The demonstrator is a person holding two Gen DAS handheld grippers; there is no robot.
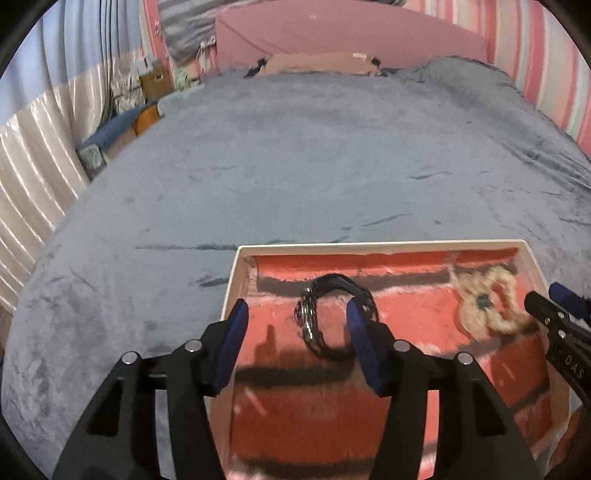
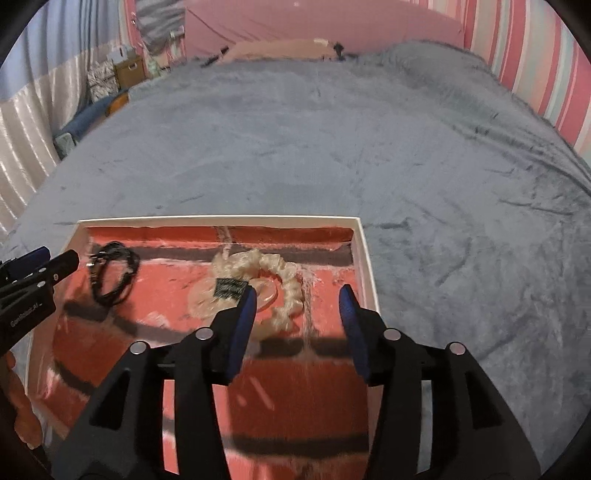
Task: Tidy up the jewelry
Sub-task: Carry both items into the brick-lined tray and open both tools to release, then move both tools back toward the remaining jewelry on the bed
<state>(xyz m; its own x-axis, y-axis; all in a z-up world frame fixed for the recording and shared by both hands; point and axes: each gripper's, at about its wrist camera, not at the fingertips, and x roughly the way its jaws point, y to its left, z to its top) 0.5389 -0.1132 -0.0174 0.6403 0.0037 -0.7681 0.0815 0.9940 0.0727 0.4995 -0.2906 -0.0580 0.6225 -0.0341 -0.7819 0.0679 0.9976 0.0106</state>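
Note:
A white-rimmed tray (image 1: 384, 245) with a red and orange striped lining lies on a grey blanket; it also shows in the right wrist view (image 2: 218, 219). A black bracelet (image 1: 314, 321) lies in the tray's far left part, between the open fingers of my left gripper (image 1: 297, 314); it also shows in the right wrist view (image 2: 114, 273). A cream scrunchie (image 2: 284, 280) with a dark label lies mid tray, just ahead of my open right gripper (image 2: 297, 299). The scrunchie appears blurred in the left wrist view (image 1: 487, 306), next to the right gripper's tips (image 1: 546, 301).
The grey blanket (image 1: 295, 166) covers a wide bed all around the tray. A pink headboard (image 1: 351, 33) and a cardboard piece (image 1: 317, 62) are at the far end. Curtains (image 1: 33, 155) and boxes stand left, a striped wall right.

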